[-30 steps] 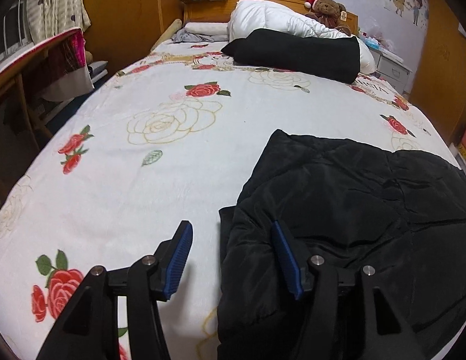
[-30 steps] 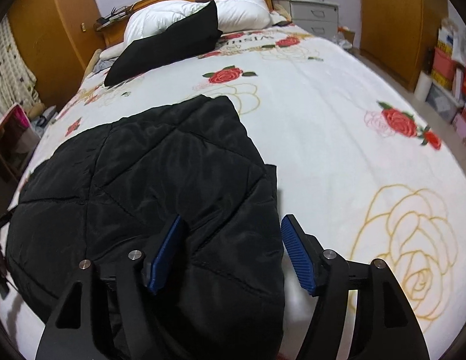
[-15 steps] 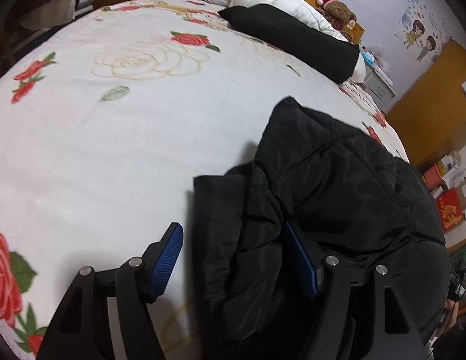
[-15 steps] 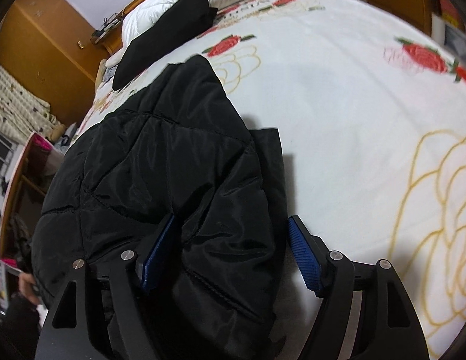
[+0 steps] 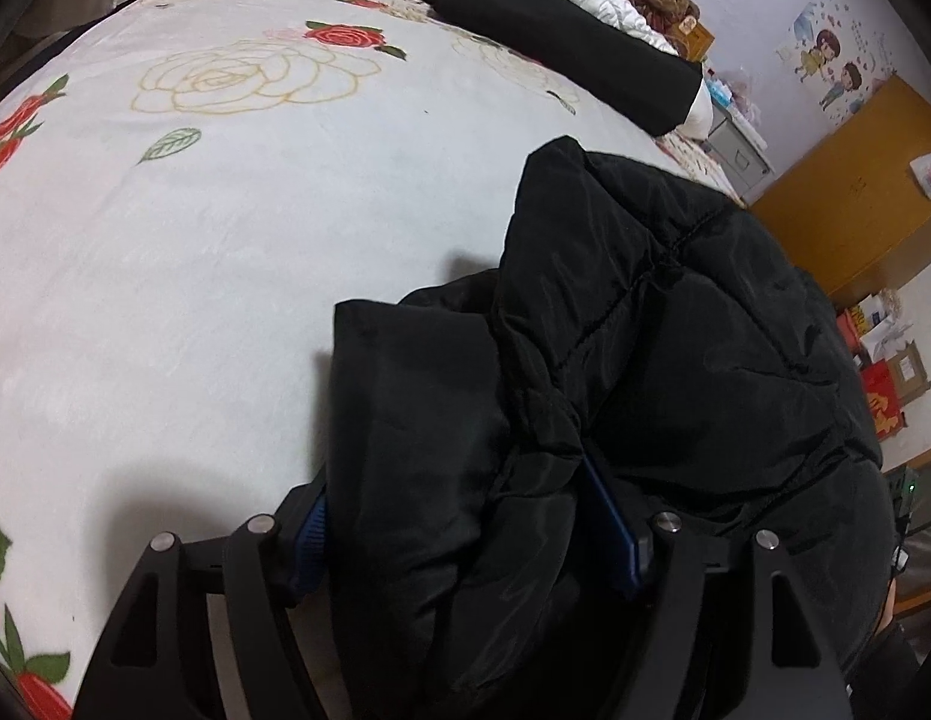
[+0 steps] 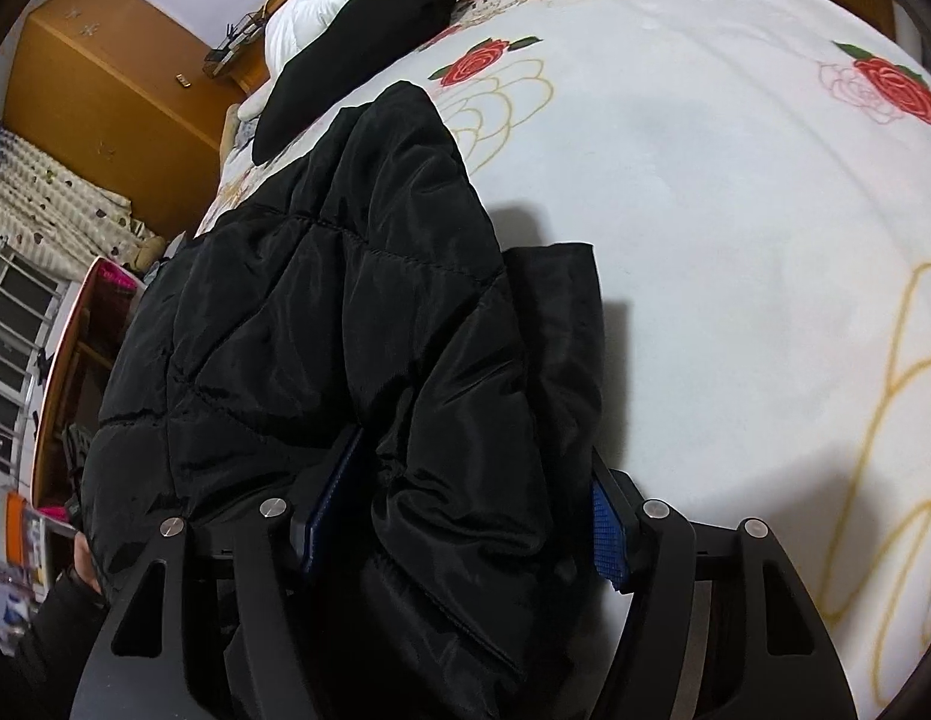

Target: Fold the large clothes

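On the bed (image 5: 195, 252), both the left gripper (image 5: 465, 528) and right gripper (image 6: 459, 510) are clamping bunched edges of the jacket (image 5: 675, 360) between their jaws.

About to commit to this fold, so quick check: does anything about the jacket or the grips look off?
Nothing damaged or spilled. The black jacket is bunched into thick wads between the fingers of the left gripper and the right gripper, and a flat flap sticks out sideways onto the bedspread.
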A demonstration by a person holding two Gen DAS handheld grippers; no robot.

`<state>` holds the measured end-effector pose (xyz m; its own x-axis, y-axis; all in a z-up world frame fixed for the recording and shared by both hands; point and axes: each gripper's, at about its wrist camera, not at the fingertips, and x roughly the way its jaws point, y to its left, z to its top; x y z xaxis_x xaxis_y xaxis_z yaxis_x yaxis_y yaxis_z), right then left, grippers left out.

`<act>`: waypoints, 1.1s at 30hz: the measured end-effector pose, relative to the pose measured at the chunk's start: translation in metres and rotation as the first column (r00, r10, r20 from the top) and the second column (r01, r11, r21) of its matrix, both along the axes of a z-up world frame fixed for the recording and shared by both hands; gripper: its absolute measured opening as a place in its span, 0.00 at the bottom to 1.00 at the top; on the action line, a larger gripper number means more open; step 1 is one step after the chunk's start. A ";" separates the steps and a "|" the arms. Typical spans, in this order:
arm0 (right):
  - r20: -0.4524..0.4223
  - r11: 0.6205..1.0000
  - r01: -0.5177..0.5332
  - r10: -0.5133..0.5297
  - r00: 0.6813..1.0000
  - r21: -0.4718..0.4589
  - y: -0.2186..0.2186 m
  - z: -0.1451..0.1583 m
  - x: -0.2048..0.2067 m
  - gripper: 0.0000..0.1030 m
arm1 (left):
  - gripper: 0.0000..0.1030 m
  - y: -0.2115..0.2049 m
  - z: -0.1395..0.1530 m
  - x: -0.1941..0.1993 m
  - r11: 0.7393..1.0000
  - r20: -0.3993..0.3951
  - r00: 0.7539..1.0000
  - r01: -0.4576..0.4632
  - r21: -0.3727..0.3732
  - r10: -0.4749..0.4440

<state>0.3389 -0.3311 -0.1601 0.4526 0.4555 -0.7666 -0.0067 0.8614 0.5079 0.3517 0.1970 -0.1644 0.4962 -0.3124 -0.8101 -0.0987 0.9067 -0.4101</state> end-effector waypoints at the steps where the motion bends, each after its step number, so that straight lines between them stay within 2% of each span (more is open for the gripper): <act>1: -0.004 1.000 -0.002 0.002 1.000 0.010 -0.004 -0.002 0.001 0.64 | 0.76 -0.001 0.000 0.002 1.000 -0.003 1.000 0.003 0.003 -0.003; 2: -0.010 1.000 -0.003 0.004 1.000 0.022 -0.005 -0.003 0.002 0.64 | 0.76 -0.002 0.000 0.003 1.000 -0.005 1.000 0.006 0.006 -0.006; 4: -0.006 1.000 -0.021 0.021 1.000 0.023 -0.003 0.000 0.002 0.55 | 0.75 -0.003 0.002 0.002 1.000 -0.003 1.000 0.010 0.012 -0.010; 5: 0.000 0.999 -0.028 0.028 1.000 0.021 -0.001 0.005 -0.001 0.47 | 0.75 -0.003 0.002 0.000 1.000 -0.002 1.000 0.013 0.016 -0.013; 6: 0.008 0.999 -0.035 0.035 0.999 0.006 0.002 0.008 -0.003 0.42 | 0.72 -0.005 0.003 -0.001 1.000 0.002 1.000 0.017 0.022 -0.017; 8: 0.019 0.999 -0.046 0.046 0.999 -0.022 0.007 0.013 -0.005 0.39 | 0.66 -0.009 0.006 -0.002 0.999 0.013 1.000 0.027 0.040 -0.028; 13: 0.020 0.999 -0.040 0.041 0.999 -0.035 0.009 0.016 -0.004 0.30 | 0.42 -0.024 0.018 -0.002 0.990 0.034 0.998 0.048 0.136 -0.053; 16: 0.029 0.997 -0.027 0.029 0.999 -0.072 0.013 0.029 -0.008 0.24 | 0.32 -0.027 0.031 -0.003 0.984 0.037 0.998 0.038 0.176 -0.045; 20: 0.053 0.995 -0.008 0.013 0.998 -0.101 0.015 0.048 -0.018 0.21 | 0.28 -0.029 0.052 -0.008 0.978 0.060 0.998 0.018 0.207 -0.031; 33: 0.104 0.994 0.003 0.008 0.995 -0.107 0.012 0.106 -0.045 0.21 | 0.28 -0.029 0.119 -0.026 0.980 0.124 0.991 0.020 0.198 -0.045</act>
<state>0.2942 -0.3186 -0.0538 0.5318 0.3745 -0.7595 -0.0568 0.9106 0.4093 0.3257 0.1683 -0.0452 0.5914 -0.1715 -0.7879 -0.0265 0.9724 -0.2316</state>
